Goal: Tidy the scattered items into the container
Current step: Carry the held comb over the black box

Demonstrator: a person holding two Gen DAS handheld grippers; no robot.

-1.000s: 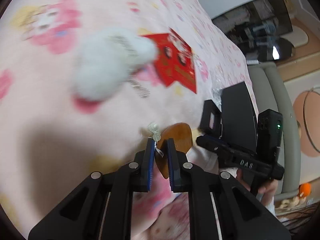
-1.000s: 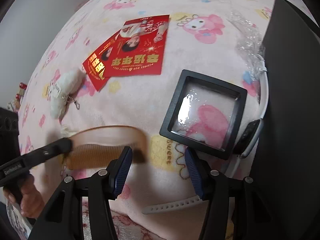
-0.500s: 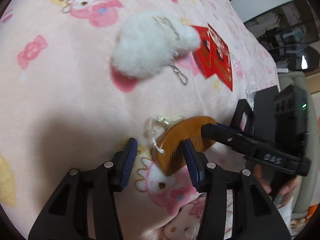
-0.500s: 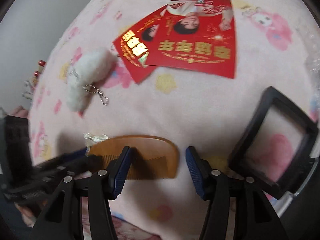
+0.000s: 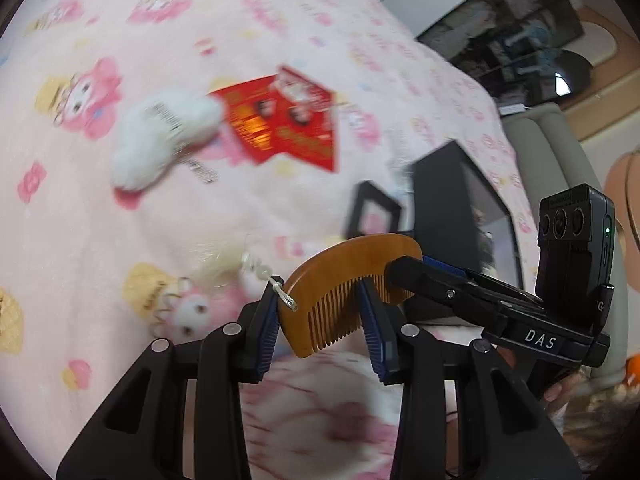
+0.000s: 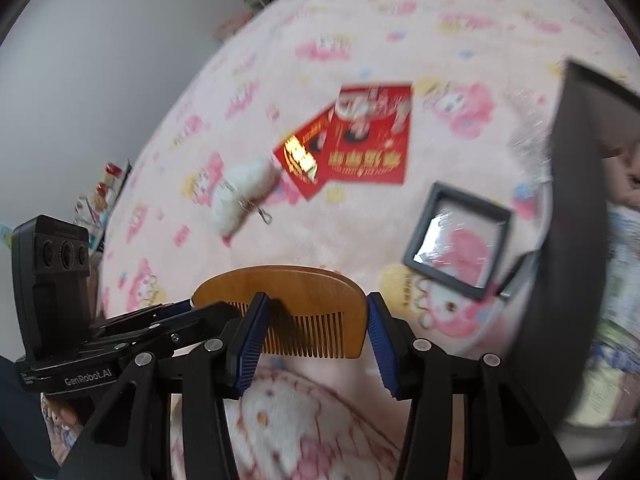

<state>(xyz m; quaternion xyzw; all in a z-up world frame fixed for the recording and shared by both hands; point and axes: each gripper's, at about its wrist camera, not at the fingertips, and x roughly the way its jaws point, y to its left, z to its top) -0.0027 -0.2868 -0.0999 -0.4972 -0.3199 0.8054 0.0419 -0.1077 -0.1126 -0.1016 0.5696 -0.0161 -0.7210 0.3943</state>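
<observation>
— Lifted off the bed (image 6: 360, 32) now: the wooden comb (image 6: 288, 292).
— Who holds it?
— Right fingers (image 6: 378, 336) have just been closing and clamp its ends; left fingers (image 5: 370, 320), apart, straddle it.
— The container (image 6: 576, 208)?
— Contents unclear.

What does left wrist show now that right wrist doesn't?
Only left wrist: the comb's white cord, right gripper side-on, a dark screen. Only right wrist: left gripper side-on, grey wall. Both: wooden comb, red envelopes, white plush, black frame, black container, pink blanket. Both pairs of jaws have just been closing, comb between them.
</observation>
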